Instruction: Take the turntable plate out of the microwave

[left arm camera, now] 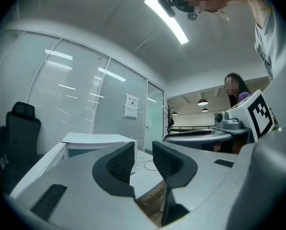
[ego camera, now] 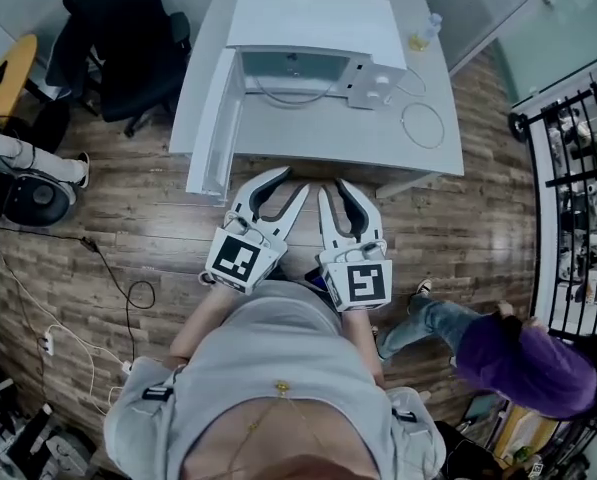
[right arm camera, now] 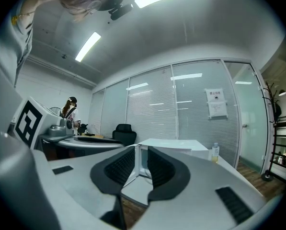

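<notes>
Both claws hang level at the near edge of the table (ego camera: pixel 308 140), well short of the microwave (ego camera: pixel 313 28) at twelve o'clock. Left claw (ego camera: pixel 290 181): jaws a little apart, nothing between them. Right claw (ego camera: pixel 333 188): same story, a narrow gap and empty. The plate (ego camera: pixel 294 88) sits inside the oven, and I think that pale arc at the mouth is its front rim, though it's small from up here.

Trouble ahead? The door (ego camera: pixel 216 118) is swung wide open at eleven o'clock, right alongside my left claw's path, so drifting that way means a knock. These gaps look too tight for a rim grab, so going in like this would only shove the plate back. It looks like glass, so a one-sided pinch could let it tip and slide out. The loose cable (ego camera: pixel 423 125) loops at one o'clock, ready to snag the right claw.

Writing: a notice (right arm camera: pixel 216 103) hangs on the glass wall, its print too small to read. The markers (ego camera: pixel 240 258) on my claws show only black-and-white squares, and I can read no brand on the oven
</notes>
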{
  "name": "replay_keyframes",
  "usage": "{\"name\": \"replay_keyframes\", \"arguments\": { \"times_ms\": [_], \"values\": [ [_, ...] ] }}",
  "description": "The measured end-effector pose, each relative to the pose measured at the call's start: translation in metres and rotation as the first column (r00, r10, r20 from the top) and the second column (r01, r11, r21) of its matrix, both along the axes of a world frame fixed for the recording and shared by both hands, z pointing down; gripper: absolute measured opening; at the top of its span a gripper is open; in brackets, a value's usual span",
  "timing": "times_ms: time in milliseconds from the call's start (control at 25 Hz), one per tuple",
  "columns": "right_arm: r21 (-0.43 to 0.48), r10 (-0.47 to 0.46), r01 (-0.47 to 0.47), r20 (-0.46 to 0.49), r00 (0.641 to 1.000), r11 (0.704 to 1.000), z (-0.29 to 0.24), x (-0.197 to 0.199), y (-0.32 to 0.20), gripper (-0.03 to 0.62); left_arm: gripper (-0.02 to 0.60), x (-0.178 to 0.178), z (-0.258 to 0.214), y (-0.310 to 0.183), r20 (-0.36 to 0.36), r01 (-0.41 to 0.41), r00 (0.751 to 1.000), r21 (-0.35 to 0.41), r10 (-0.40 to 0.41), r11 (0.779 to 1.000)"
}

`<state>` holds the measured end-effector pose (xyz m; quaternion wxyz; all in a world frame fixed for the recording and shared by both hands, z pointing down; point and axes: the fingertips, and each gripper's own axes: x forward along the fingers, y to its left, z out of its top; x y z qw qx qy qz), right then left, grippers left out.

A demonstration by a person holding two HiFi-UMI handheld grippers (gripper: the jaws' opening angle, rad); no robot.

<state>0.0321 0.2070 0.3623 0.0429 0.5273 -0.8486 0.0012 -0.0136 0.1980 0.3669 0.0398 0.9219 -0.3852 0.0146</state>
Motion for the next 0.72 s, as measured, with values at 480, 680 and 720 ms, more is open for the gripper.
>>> {"name": "replay_keyframes", "arguments": {
  "times_ms": [480,680,720],
  "values": [
    [-0.027,0.077,-0.077,0.003,0.997,0.997,0.009,-0.009,-0.023,0.091,0.121,-0.01,0.007,-0.023,-0.019,-0.061,0.998,-0.021,0.061,0.998],
    [-0.046,0.071,-0.07,0.003,0.997,0.996,0.011,-0.009,-0.03,0.092,0.121,-0.01,0.008,-0.029,-0.021,-0.059,0.998,-0.034,0.058,0.998],
    [-0.047,0.066,-0.066,0.001,0.998,0.997,0.012,-0.009,-0.032,0.092,0.121,-0.009,0.008,-0.031,-0.022,-0.057,0.998,-0.035,0.056,0.998]
  ]
}}
